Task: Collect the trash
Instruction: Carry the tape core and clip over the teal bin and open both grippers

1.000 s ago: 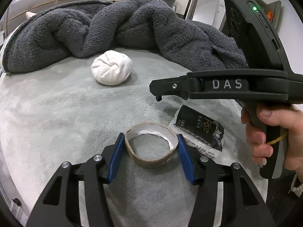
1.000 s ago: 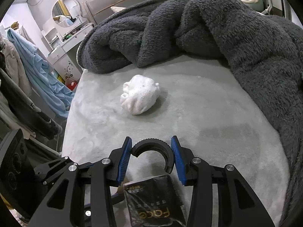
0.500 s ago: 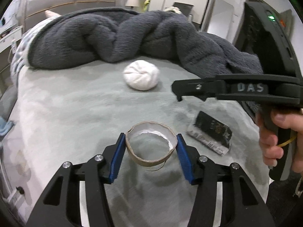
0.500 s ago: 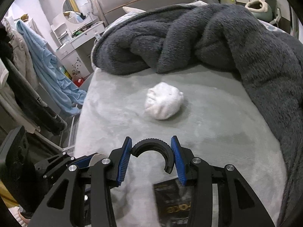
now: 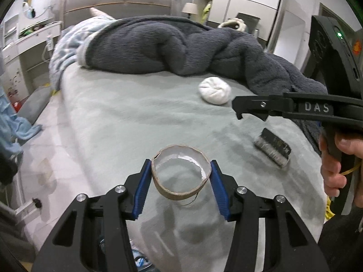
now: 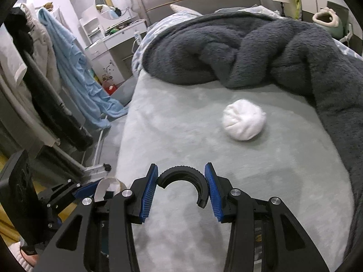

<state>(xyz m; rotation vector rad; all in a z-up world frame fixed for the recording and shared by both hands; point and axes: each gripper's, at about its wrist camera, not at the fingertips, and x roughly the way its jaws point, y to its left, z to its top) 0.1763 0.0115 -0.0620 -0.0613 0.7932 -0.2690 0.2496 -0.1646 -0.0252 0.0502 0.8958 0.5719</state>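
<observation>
My left gripper (image 5: 180, 170) is shut on a brown cardboard ring (image 5: 179, 195), which it holds clear above the grey bed (image 5: 127, 122). My right gripper (image 6: 181, 169) is shut on a black broken plastic ring (image 6: 179, 172), a C shape with its gap facing down. In the left wrist view the right gripper (image 5: 241, 111) shows side-on at the right, with a hand (image 5: 333, 165) on its handle. On the bed lie a white crumpled wad (image 5: 214, 90) (image 6: 244, 122) and a black packet (image 5: 272, 150). The left gripper (image 6: 90, 188) and its cardboard ring (image 6: 109, 184) appear at the lower left of the right wrist view.
A dark grey fleece blanket (image 6: 261, 52) is heaped across the far half of the bed and down its right side. Left of the bed is floor, with a blue garment (image 6: 74, 68) and dark clothes (image 6: 52, 104) hanging on a rack. A dresser with a mirror (image 6: 113, 2) stands behind.
Both grippers have swung left toward the bed's left edge and risen a little, keeping their rings. The wad and packet slid right in view; the packet has left the right wrist view.
</observation>
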